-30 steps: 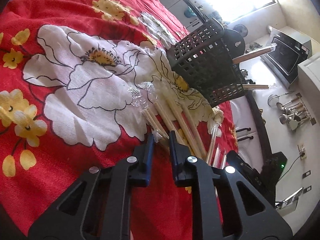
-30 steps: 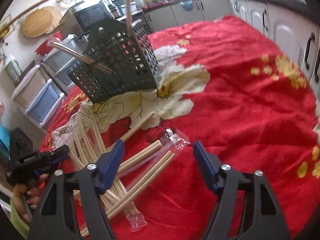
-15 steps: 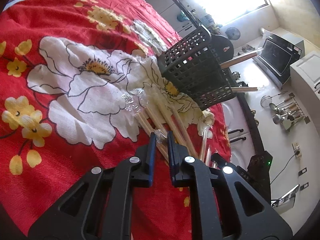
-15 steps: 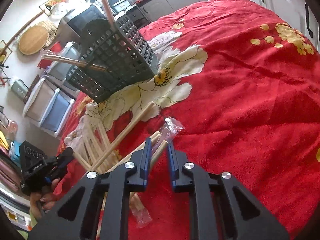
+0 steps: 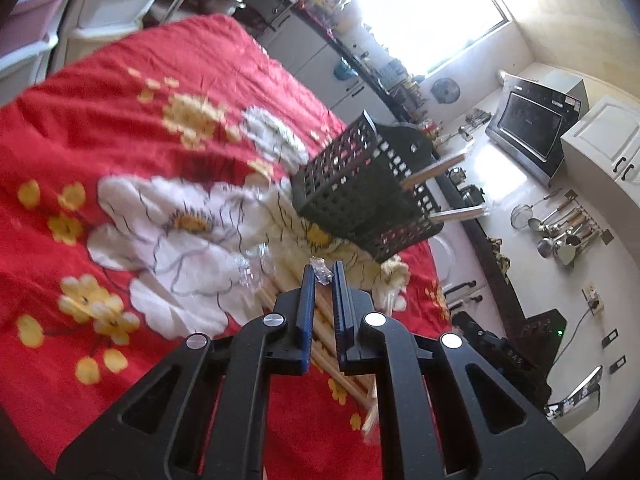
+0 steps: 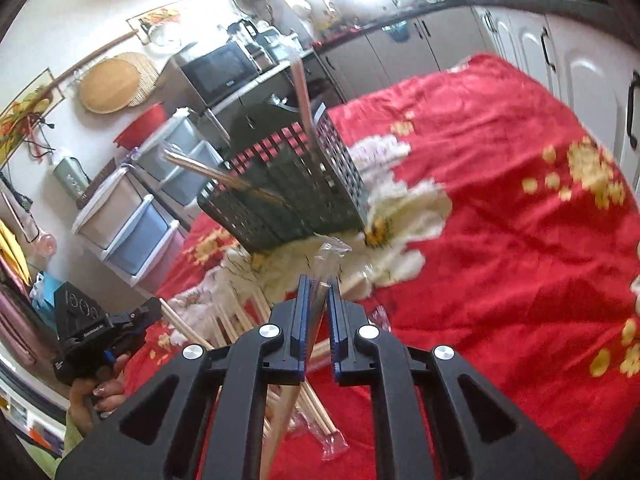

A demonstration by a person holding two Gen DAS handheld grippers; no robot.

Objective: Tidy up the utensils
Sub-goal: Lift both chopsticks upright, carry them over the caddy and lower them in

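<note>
A: Chopsticks [image 6: 236,320] lie in a loose pile on the red cloth [image 6: 500,240], in front of the basket [image 6: 288,192]. Some are in clear wrappers.

B: Start at the left. What is there?

A: In the right wrist view, a hand [image 6: 94,398] at the far left holds the left gripper [image 6: 154,312]. One chopstick [image 6: 186,326] sticks out of its tip, clear of the pile.

B: So its jaws are closed?

A: Yes. In its own view the left gripper [image 5: 322,280] has narrowed to a thin slot, with a wrapped chopstick [image 5: 320,308] pinched between the blue pads [image 5: 307,312]. The wrapper's crumpled end shows above the tips.

B: And moving right?

A: The basket [image 5: 352,196] stands tilted on the white flower print, just past the pile. Two wrapped pairs already poke out of it, one leaning left and one standing up at the near corner.

B: The right gripper?

A: The right gripper [image 6: 318,284] has just been closing and is now nearly shut on another wrapped pair [image 6: 316,312]. The pair runs up between the pads, its clear wrapper end rising above the fingertips toward the basket; the lower end hangs down left under the gripper body.

B: Anything right of that?

A: Only bare cloth with yellow flowers, then white cabinets [image 6: 580,80] beyond the edge.
</note>
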